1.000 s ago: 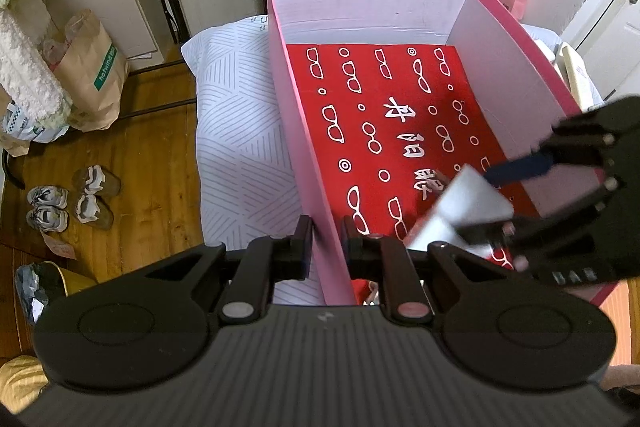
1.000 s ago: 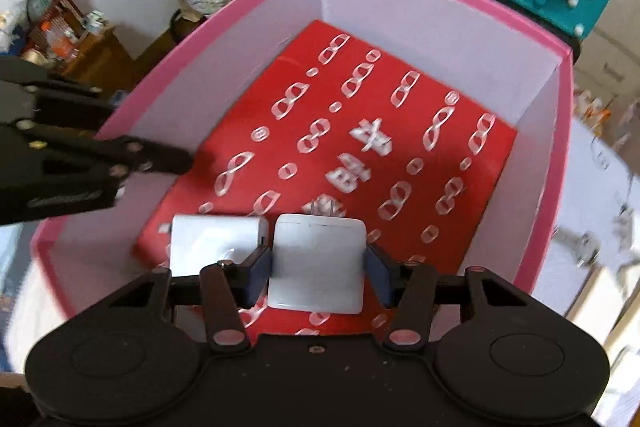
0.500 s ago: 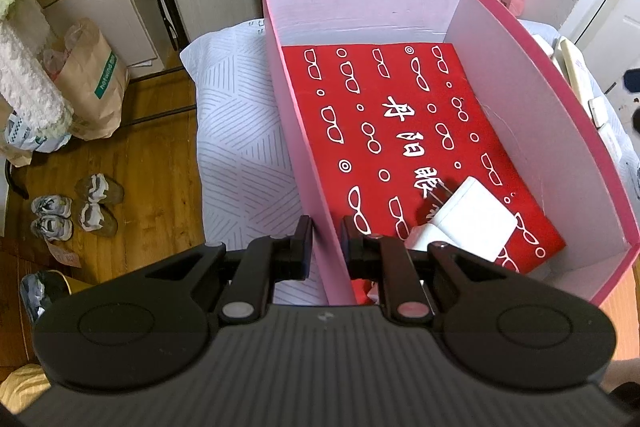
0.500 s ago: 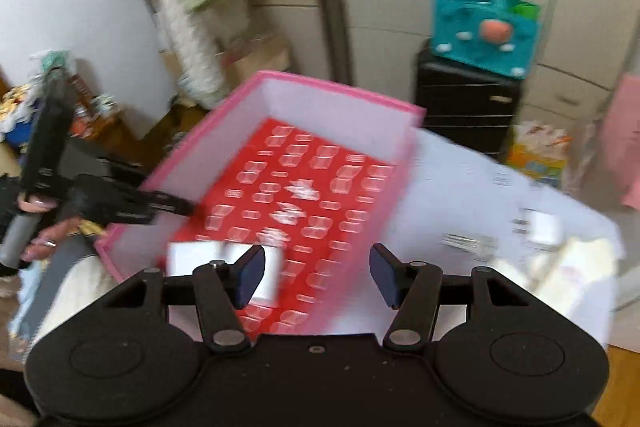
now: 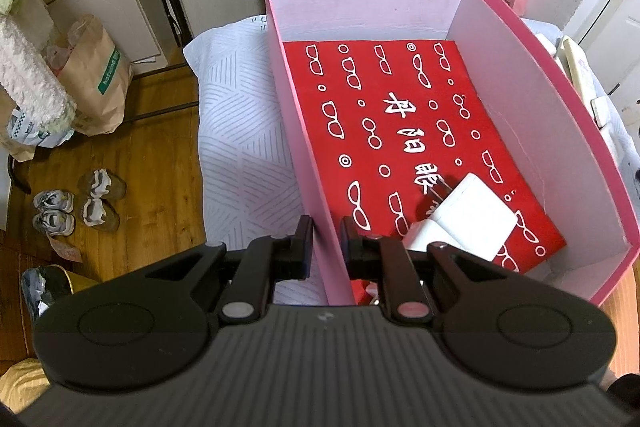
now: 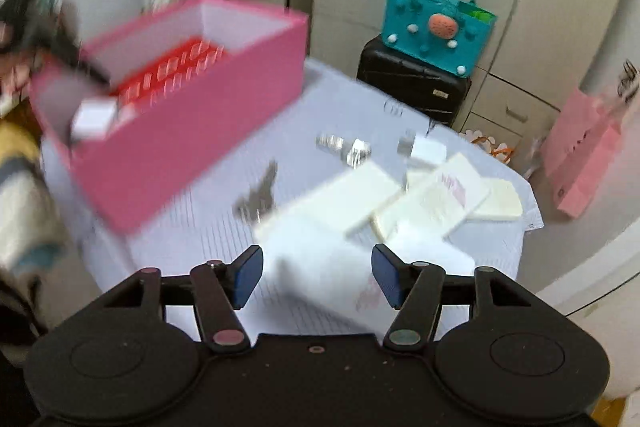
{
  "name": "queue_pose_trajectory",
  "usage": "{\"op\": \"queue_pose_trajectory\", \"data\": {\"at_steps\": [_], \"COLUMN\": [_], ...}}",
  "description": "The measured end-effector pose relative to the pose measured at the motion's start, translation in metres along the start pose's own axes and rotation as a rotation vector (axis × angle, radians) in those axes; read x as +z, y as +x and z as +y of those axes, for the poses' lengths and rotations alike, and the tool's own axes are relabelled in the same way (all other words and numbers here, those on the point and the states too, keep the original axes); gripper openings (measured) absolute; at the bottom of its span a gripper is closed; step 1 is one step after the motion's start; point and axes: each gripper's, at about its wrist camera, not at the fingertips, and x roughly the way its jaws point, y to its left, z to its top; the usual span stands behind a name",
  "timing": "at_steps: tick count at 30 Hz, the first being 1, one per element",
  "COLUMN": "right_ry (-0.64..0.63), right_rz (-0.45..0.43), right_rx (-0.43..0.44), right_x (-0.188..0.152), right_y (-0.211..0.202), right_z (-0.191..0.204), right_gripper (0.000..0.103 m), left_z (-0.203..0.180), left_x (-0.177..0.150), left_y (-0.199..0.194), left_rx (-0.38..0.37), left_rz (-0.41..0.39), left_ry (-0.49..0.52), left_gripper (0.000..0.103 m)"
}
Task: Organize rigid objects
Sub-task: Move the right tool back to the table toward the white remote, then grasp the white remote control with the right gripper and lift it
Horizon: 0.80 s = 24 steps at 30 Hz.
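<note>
A pink box point(image 5: 592, 131) with a red patterned floor stands on a table with a white cloth point(image 5: 240, 131). My left gripper point(image 5: 325, 247) is shut on the box's near left wall. Two white rectangular blocks point(image 5: 472, 219) lie in the box's near right corner. In the blurred right wrist view the box point(image 6: 180, 147) is at the left. My right gripper point(image 6: 317, 277) is open and empty above the cloth. Between and beyond its fingers lie several white flat boxes point(image 6: 360, 195), a small white block point(image 6: 428, 149) and small metallic items point(image 6: 344, 147).
A teal bag point(image 6: 436, 27) sits on a black suitcase point(image 6: 412, 83) behind the table. A pink bag point(image 6: 580, 155) hangs at the right. In the left wrist view, shoes point(image 5: 72, 207) and a paper bag point(image 5: 96, 79) are on the wooden floor at the left.
My right gripper let go of the white block in the box, opened, and swung out to the right over the cloth. My left gripper kept hold of the box wall.
</note>
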Motion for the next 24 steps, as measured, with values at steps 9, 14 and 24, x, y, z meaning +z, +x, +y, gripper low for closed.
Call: {"op": "queue_pose_trajectory", "data": {"at_steps": [9,14,24], "right_ry": [-0.358,-0.381,-0.125], "right_rz": [-0.006,-0.065,-0.083], "right_rx": [-0.186,-0.205,-0.081], "right_x": [-0.025,-0.015,0.013], "right_y": [0.035,0.048,0.038], "right_z": [0.034,0.032,0.015], "right_gripper": [0.083,0.089,0.041], "left_z": [-0.001,-0.003,-0.003], "left_x": [-0.001,-0.002,-0.004], "left_y": [0.0,0.001,0.0], "left_rx": [0.003,0.01,0.0], "left_rz": [0.002,0.006,0.008], "left_ry": [-0.015,-0.013,-0.011], "left_gripper": [0.013,0.013,0.013]}}
